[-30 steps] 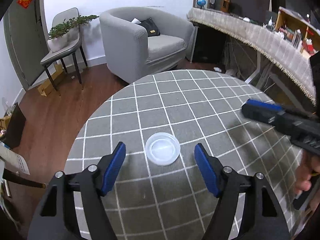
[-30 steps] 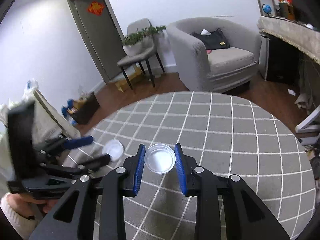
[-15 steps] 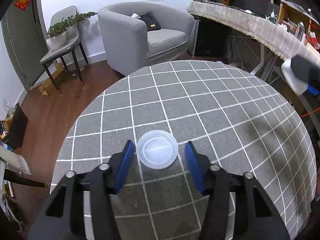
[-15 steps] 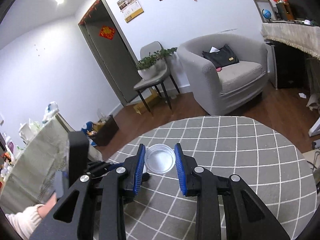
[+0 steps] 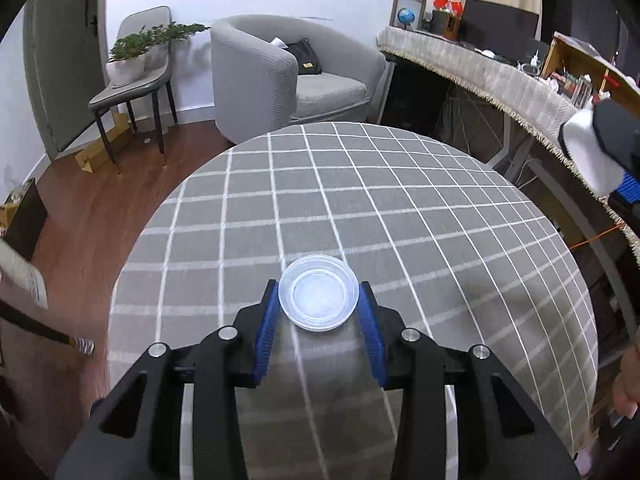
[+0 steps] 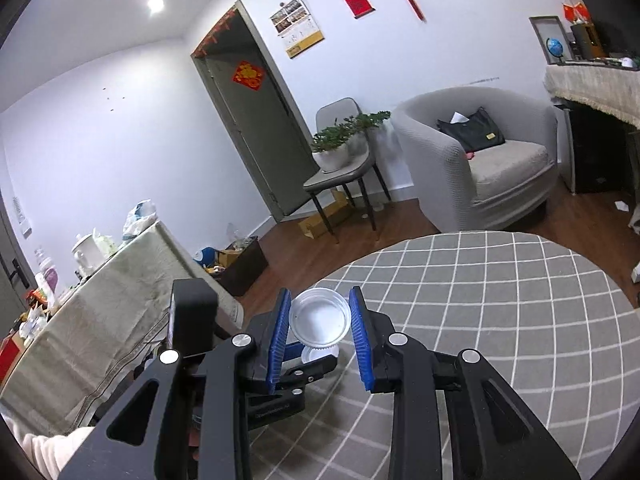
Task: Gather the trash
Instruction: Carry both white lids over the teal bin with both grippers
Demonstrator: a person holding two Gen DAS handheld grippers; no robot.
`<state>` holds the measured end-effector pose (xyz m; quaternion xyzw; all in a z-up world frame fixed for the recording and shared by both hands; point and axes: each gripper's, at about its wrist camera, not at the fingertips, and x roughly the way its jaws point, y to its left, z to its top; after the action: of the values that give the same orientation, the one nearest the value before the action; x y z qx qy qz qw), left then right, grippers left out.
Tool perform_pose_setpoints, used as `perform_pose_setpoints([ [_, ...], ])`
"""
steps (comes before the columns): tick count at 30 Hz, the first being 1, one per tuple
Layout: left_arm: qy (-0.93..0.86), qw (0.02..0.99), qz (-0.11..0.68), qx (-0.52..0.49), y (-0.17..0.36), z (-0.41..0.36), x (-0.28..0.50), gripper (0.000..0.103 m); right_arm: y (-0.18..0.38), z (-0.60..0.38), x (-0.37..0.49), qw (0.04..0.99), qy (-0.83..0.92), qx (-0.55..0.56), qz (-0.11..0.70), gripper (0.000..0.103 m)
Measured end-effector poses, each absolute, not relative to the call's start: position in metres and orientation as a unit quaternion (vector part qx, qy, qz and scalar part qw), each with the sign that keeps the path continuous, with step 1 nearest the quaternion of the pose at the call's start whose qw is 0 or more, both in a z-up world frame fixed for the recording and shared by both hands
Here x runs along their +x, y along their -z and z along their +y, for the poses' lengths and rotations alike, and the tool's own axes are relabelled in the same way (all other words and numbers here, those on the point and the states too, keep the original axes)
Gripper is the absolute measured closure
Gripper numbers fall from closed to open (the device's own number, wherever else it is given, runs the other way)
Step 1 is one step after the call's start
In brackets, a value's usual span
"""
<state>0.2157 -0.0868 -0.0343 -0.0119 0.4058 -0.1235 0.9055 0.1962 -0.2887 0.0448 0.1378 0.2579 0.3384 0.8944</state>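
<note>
My landmark is the round table with its grey checked cloth, which fills the lower part of both wrist views. Beyond its far edge I see a grey armchair, and beside that a chair carrying a potted plant.

Over the near part of the table, my left gripper has its blue pads pressed against both sides of a clear plastic lid, so it is clamped on that lid; I cannot tell whether the lid touches the cloth.

My right gripper is raised above the table's left edge and is closed on a second clear lid, pinched between its blue pads and lifted clear of the cloth. Under it, the right wrist view shows the left gripper's lid low beside the table edge.
</note>
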Motion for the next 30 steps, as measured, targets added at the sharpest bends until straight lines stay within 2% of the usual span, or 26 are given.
perform_pose_setpoints([
  [13,0.116,0.918,0.379,-0.027,0.025,-0.054,0.138,0.061,-0.042,-0.254,0.150,0.895,-0.338,0.111,0.270,0.073],
  [30,0.094,0.926,0.366,-0.019,0.024,0.007,0.098,0.061,-0.027,-0.193,0.138,0.895,-0.330,0.060,0.293,0.073],
])
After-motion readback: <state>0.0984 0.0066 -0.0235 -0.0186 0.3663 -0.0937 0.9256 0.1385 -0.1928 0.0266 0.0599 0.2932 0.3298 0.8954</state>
